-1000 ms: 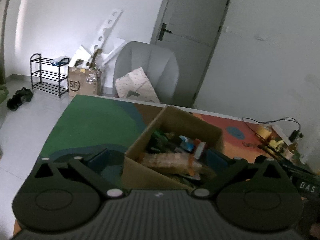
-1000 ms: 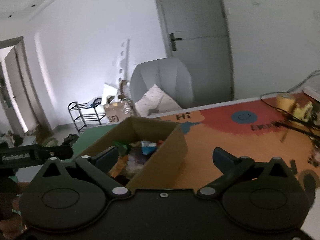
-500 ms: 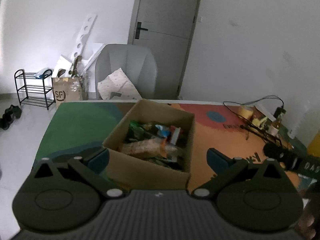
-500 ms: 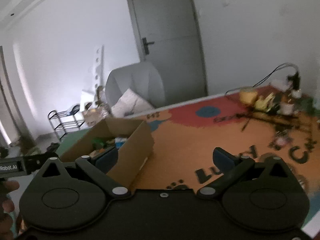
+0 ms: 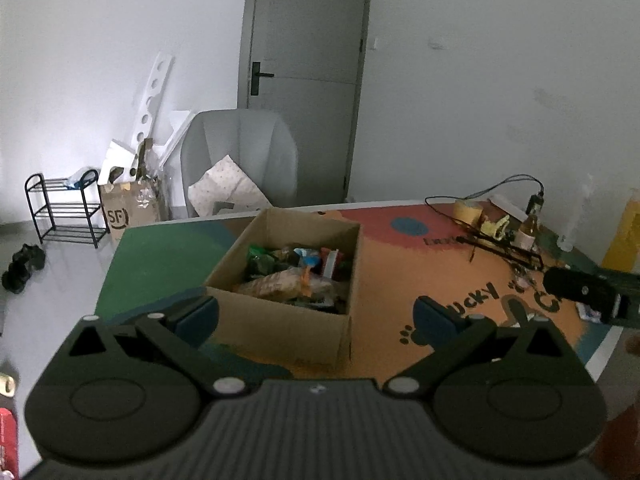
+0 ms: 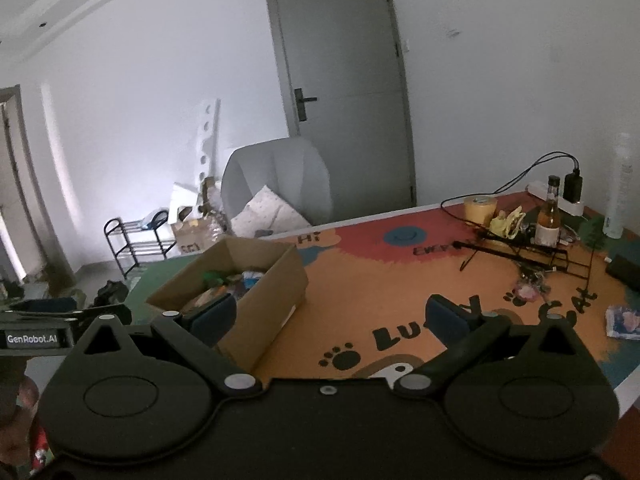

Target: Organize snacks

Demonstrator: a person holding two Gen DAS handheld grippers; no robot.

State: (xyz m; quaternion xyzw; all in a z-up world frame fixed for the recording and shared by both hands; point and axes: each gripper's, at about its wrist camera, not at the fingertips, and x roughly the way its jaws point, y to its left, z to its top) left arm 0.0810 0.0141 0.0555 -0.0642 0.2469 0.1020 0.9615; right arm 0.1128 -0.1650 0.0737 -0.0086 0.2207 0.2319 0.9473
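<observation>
Most snack packets were seen piled in the open brown cardboard box (image 5: 280, 332) on the colourful printed table (image 6: 360, 292), one small packet (image 6: 622, 322) was left outside, and the left hand-held gripper (image 5: 314, 312) and right hand-held gripper (image 6: 328, 314) were held wide apart, empty.

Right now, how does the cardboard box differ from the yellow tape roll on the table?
The cardboard box is brown, square-sided and open-topped, holding snack packets; the yellow tape roll is round, much smaller and holds nothing visible. The box stands near the table's left side, the roll at the far right by cables. Both rest on the table.
</observation>
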